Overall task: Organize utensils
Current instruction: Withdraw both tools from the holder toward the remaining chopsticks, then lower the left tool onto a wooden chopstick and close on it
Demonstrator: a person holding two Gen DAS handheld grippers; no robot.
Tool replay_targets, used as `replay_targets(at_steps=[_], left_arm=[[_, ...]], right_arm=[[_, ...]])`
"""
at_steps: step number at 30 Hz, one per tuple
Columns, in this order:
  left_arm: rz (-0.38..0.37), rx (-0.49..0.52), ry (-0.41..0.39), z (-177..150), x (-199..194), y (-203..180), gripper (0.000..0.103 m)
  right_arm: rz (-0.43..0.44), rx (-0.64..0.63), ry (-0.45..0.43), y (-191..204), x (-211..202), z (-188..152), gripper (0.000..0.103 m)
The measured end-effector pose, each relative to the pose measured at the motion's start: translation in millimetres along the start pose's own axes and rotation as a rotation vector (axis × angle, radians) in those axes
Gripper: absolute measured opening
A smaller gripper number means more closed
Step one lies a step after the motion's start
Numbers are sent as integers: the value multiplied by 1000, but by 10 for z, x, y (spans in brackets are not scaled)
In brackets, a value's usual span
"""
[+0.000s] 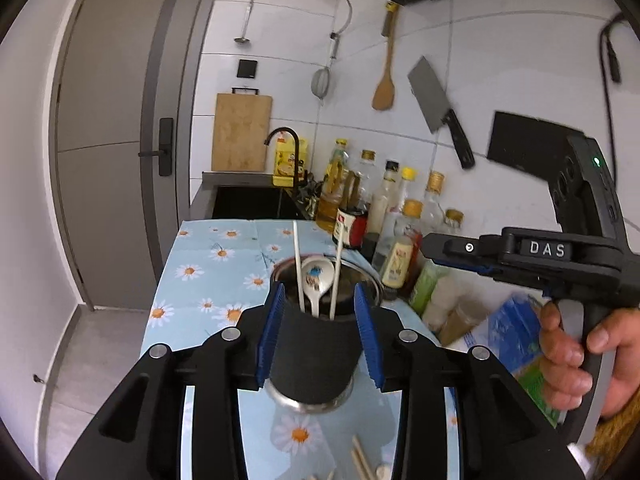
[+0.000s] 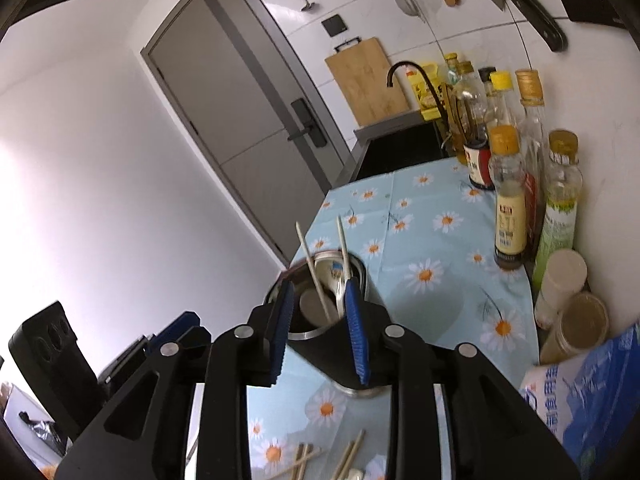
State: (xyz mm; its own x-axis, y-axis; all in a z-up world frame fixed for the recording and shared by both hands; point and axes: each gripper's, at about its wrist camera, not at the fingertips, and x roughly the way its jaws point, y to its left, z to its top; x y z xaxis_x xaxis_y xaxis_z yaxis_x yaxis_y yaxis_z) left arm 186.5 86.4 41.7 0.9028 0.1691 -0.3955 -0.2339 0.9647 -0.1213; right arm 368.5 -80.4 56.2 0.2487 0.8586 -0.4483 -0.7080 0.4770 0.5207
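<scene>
Two white chopsticks (image 1: 297, 264) and a ceramic spoon (image 1: 316, 280) stand in the black-sleeved cup (image 1: 316, 344) on the daisy tablecloth (image 1: 208, 276). Left gripper (image 1: 318, 340) straddles it, jaws partly spread, pads off its sides. Right gripper (image 2: 318, 332) likewise hangs part-open, gripping nothing.

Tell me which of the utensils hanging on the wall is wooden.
The spatula, hanging between the mesh strainer and the cleaver. Its handle and blade are tan wood; the strainer, the cleaver and the ladle are metal.
</scene>
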Motion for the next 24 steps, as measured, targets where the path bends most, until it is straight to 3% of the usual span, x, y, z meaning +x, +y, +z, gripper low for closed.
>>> replay_targets(at_steps=[7,19,24], left_arm=[[-30,25,152,-337,-94,2,35],[-72,57,546,-1038,47,93,35],[-67,72,662,-1261,145,126,35]], right_arm=[[4,-15,137,10,-39,-450,30],[28,50,388,-227,68,-1397,30],[34,90,433,-324,43,-1646,30]])
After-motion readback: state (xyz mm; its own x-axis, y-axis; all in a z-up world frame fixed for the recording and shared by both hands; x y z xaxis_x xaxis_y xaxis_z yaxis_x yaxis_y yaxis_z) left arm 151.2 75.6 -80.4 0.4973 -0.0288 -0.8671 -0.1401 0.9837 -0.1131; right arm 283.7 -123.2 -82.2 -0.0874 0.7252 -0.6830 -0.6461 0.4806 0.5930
